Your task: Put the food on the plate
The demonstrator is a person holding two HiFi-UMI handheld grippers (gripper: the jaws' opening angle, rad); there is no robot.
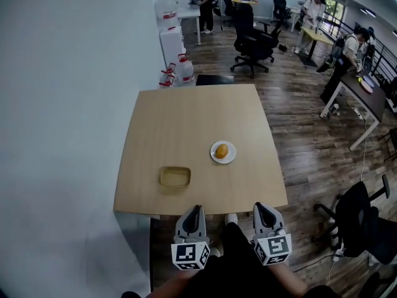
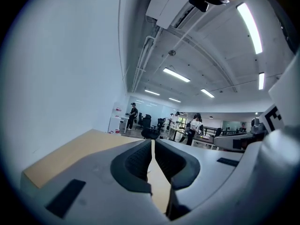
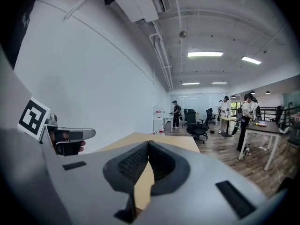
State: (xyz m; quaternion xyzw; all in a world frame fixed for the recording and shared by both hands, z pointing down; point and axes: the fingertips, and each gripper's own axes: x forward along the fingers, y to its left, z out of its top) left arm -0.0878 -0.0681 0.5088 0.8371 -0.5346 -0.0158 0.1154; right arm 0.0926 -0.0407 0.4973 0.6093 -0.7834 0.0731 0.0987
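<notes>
A small white plate (image 1: 214, 156) sits right of the middle of the wooden table (image 1: 186, 117), and an orange-yellow piece of food (image 1: 221, 150) lies on it. Left of the plate, nearer the front edge, a shallow yellowish tray (image 1: 175, 169) looks empty. My left gripper (image 1: 195, 209) and right gripper (image 1: 261, 207) hover side by side just in front of the table's front edge, apart from the plate and the tray. In the left gripper view the left gripper (image 2: 153, 142) is shut with nothing between its jaws. In the right gripper view the right gripper (image 3: 148, 145) is likewise shut and holds nothing.
A white wall runs along the table's left side. Large water bottles (image 1: 180, 70) stand on the floor beyond the far edge. Black office chairs (image 1: 253, 39) and several people are farther back. Another black chair (image 1: 363, 219) stands at the near right.
</notes>
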